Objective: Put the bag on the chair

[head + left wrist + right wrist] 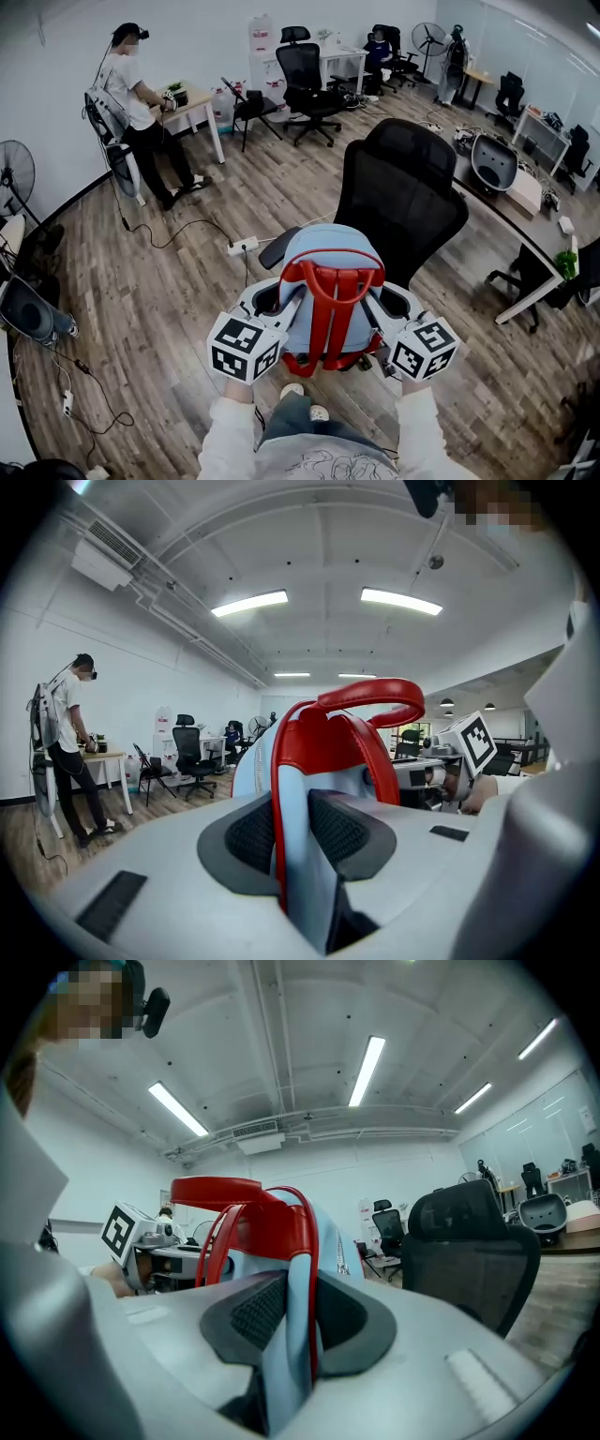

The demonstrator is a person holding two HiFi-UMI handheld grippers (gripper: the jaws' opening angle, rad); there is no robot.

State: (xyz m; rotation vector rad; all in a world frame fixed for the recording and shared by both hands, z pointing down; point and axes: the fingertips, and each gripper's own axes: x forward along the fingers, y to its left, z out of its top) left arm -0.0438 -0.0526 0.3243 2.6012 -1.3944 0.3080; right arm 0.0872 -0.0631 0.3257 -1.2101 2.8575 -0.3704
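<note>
The person is holding the bag (323, 272), a light-blue backpack with red straps and a red top handle, up off the wooden floor (178, 281) between the two grippers. The left gripper (292, 832) is pinching one blue, red-edged shoulder strap, its jaws standing a narrow way apart with the strap filling the gap. The right gripper (295, 1321) is gripping the other strap in the same manner, its pads pressing on the fabric from both sides. The bag is hanging upright just in front of the black mesh chair (403, 192), hiding the seat; whether it is touching the seat cannot be told. By the far wall another person (141, 112) is standing at a desk (202, 108).
</note>
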